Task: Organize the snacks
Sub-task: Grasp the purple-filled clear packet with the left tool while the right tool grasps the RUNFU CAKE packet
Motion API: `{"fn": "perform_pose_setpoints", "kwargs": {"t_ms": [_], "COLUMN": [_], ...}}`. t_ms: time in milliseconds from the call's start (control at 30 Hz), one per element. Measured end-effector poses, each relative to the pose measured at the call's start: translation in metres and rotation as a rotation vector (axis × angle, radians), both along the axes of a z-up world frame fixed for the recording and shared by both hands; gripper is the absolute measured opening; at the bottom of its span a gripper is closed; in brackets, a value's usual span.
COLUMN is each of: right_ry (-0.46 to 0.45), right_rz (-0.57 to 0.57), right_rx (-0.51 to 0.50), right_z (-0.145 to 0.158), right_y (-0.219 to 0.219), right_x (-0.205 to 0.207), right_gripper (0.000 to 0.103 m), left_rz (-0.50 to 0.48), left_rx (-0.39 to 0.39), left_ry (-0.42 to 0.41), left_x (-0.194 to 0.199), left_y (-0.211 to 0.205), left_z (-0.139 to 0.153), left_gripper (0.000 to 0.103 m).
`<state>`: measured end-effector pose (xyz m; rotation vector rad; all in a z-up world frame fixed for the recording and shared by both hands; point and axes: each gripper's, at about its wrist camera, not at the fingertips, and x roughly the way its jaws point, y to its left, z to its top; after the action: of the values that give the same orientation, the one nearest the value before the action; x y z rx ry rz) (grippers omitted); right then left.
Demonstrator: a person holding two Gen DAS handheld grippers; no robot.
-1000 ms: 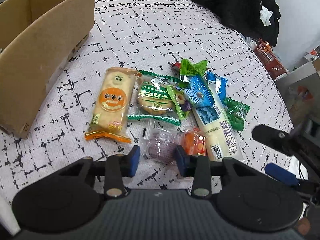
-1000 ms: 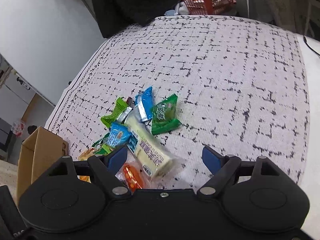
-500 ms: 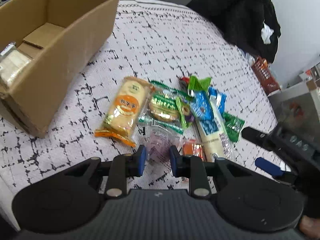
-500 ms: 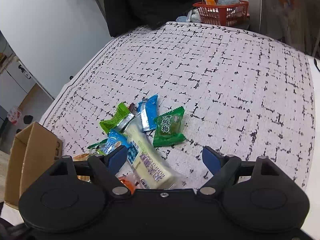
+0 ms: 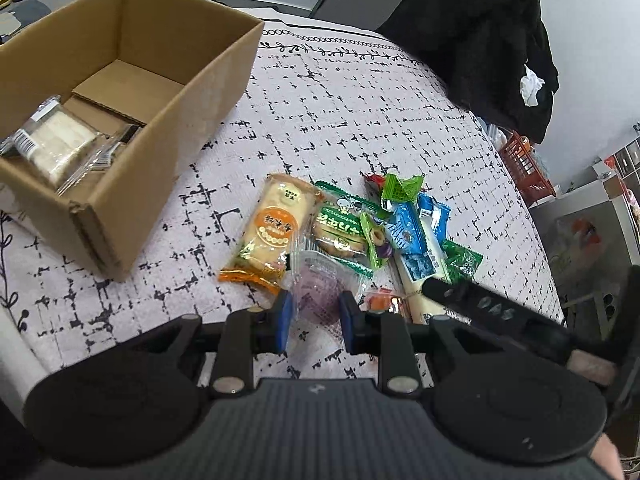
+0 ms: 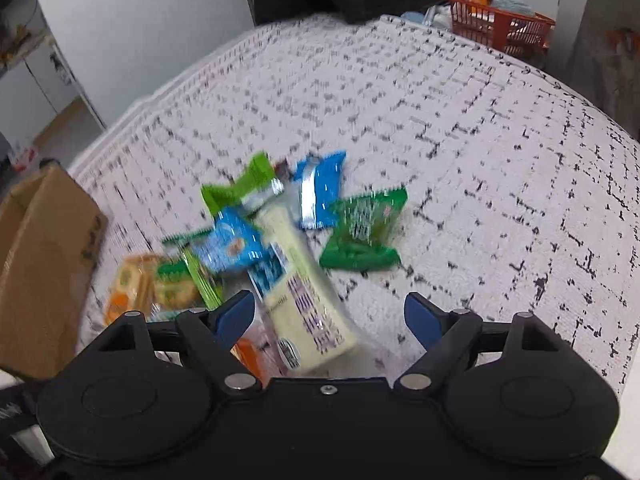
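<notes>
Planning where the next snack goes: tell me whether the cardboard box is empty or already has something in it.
Not empty. In the left wrist view the open cardboard box holds a clear-wrapped pale snack at its near end; the rest of its floor is bare.

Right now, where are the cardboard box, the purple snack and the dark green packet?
cardboard box (image 5: 200,92): left wrist view, near side wall.
purple snack (image 5: 316,292): left wrist view, wrapper middle.
dark green packet (image 6: 360,232): right wrist view, front face.

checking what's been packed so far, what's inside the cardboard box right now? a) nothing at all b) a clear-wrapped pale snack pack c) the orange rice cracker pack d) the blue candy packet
b: the left wrist view shows a clear-wrapped pale snack pack lying inside the cardboard box, while the blue packet and the orange rice cracker pack lie out on the tablecloth.
</notes>
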<state>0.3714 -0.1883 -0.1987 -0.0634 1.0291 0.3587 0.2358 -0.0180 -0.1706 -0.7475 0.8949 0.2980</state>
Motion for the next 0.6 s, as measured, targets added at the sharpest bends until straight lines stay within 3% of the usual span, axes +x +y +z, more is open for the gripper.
{"fn": "perform_pose_setpoints", "kwargs": {"t_ms": [100,167,600], "right_ry": [0.013,0.018,0.171], "right_rz": [0.014,0.025,-0.074], "right_rx": [-0.011,-0.026,-0.021], "right_z": [-0.003,-0.001,0.007], "right_y": [0.001,0.001,-0.017], "right_x": [-0.006,-0.011,-0.042], "right_gripper": [0.061,0.058,0.056], "left_rz": [-0.001,0.003,-0.012], "left_rx": [0.01,0.008,0.037], "left_ry": [0.003,0.013,0.024], "left_x": [-0.004,-0.007,-0.022], "left_y": [-0.001,-0.001,0.0], "left_z": [0.0,-0.001,0.007], "left_gripper": [0.025,0.025,0.025]}}
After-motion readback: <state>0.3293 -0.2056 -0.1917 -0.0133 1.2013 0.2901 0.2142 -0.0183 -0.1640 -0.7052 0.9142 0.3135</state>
